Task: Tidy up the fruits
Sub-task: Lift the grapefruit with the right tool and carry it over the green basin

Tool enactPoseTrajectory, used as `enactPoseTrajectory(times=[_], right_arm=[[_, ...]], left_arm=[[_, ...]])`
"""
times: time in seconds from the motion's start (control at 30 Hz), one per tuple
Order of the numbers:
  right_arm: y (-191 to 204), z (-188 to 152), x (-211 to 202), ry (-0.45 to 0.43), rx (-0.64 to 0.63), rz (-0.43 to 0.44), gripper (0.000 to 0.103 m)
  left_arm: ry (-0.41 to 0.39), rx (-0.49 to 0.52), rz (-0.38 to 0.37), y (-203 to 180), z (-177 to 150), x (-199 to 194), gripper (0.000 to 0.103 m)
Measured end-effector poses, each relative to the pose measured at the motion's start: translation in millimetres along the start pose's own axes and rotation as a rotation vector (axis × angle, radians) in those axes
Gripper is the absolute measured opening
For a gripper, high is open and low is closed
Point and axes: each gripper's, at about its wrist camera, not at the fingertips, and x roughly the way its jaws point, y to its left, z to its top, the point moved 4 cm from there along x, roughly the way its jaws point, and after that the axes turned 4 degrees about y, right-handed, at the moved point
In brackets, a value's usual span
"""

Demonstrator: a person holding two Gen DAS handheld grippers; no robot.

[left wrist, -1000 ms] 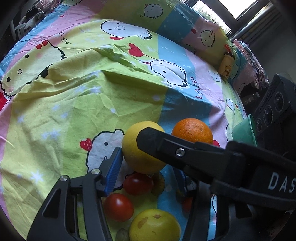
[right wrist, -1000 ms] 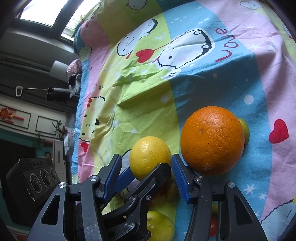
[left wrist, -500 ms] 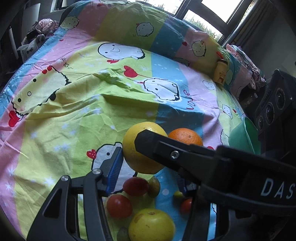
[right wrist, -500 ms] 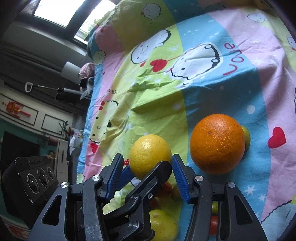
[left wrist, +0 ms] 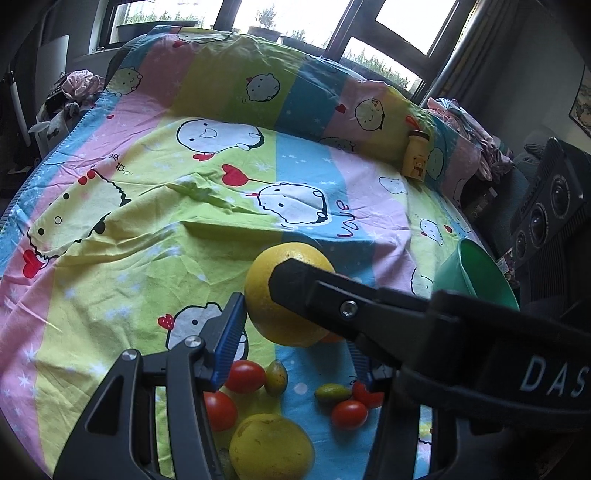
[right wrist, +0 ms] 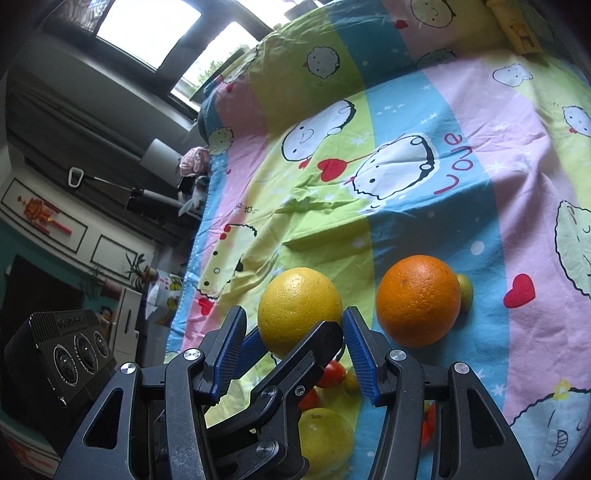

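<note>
— Windows (left wrist: 295,14) are seen behind a bed spread with a cartoon sheet (left wrist: 129,258); how is the fruit laid out on it?

— An orange (right wrist: 417,299) is set on a blue stripe, with a small green fruit (right wrist: 465,290) touching its far side. Tomatoes (left wrist: 245,376), small green fruits (left wrist: 276,373) and a pale yellow fruit (left wrist: 271,446) are scattered nearer the cameras. A green bowl (left wrist: 476,273) is placed at the bed's edge, beside a black device (left wrist: 550,210).

— And where is the big yellow fruit (left wrist: 280,295) found?

— It is framed by both grippers at once. In the right wrist view it is seen between the tips of the right gripper (right wrist: 293,319), just beside the orange but apart from it. In the left wrist view it is seen at the tips of the left gripper (left wrist: 295,332), and the orange is almost wholly hidden behind it.

— How are the jaws held?

— Both pairs are held partly apart. The left gripper's blue pad (left wrist: 231,336) is laid against the fruit's side, and a black finger (left wrist: 332,299) of the right gripper is crossed over its front. The left gripper's other pad is largely covered by that finger.

— Is the fruit clamped by either one?

— That cannot be told; the contact points are hidden by the crossed fingers.
</note>
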Motion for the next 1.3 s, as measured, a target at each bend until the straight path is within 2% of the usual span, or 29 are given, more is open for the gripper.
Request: enactPoseTrajectory(times=[0.67, 1.3], right_arm=[[0, 1, -55, -0.139, -0.023, -0.005, 0.057], [-36, 7, -117, -0.288, 0.047, -0.012, 0.057]], left_arm=[[-0.112, 0.099, -0.033, -52, 9, -19, 0.052], [-0.149, 0.272, -0.084, -123, 20, -13, 0.052]])
